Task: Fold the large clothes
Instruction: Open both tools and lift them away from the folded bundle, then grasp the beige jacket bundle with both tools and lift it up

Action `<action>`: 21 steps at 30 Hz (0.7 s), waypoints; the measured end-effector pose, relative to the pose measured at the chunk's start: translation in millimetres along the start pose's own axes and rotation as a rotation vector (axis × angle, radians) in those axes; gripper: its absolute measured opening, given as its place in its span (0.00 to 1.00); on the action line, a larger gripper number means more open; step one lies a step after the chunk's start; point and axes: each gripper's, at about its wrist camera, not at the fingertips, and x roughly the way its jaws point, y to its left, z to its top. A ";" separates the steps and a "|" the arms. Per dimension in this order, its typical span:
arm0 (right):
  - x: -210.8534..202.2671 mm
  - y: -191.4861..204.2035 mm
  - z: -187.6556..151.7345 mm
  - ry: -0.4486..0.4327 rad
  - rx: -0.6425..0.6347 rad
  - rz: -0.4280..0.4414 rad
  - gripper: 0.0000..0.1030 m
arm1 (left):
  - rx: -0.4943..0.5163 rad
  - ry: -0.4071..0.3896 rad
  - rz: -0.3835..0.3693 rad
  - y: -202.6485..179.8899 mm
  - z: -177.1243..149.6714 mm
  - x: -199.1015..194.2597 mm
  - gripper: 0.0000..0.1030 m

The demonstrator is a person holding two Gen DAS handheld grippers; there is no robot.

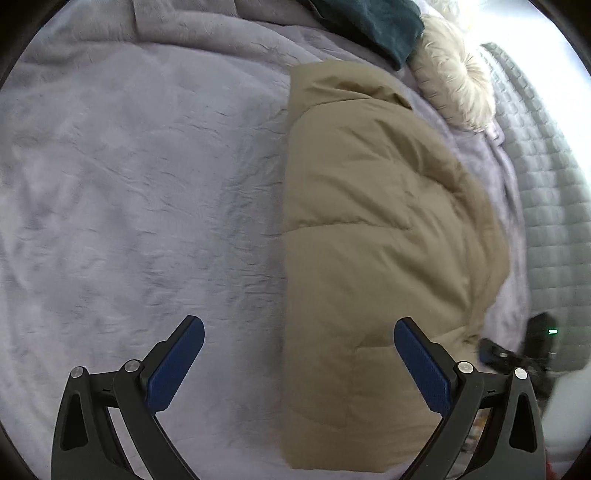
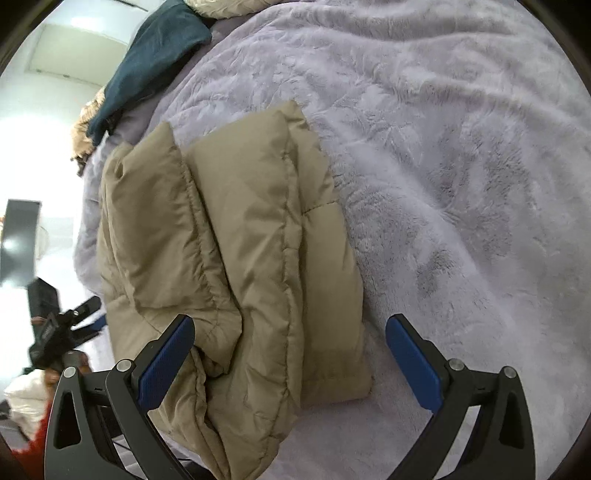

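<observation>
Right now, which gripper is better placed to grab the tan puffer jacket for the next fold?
Right. The right gripper stands open astride the tan puffer jacket; the left gripper straddles mostly blanket.

Soft even daylight, blown-out glare at one edge, fisheye bending, slight motion blur.

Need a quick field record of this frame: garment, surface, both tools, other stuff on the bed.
garment: tan puffer jacket, folded into a thick bundle
surface: lilac plush blanket, jacket lies on it
left tool: open, empty, over the jacket's edge
right tool: open wide, nothing gripped, jacket's near end between the fingers
other items: dark teal garment and cream fur trim at the far side
</observation>
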 end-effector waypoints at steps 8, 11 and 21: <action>29.8 -14.1 26.4 0.038 -0.010 0.158 1.00 | 0.016 0.051 -0.257 6.6 8.6 30.8 1.00; 47.6 -17.0 36.2 0.070 -0.025 0.183 1.00 | 0.019 0.074 -0.298 10.3 15.1 48.0 1.00; 85.1 6.9 53.8 0.158 -0.086 0.355 1.00 | 0.010 0.129 -0.416 5.8 22.7 96.4 1.00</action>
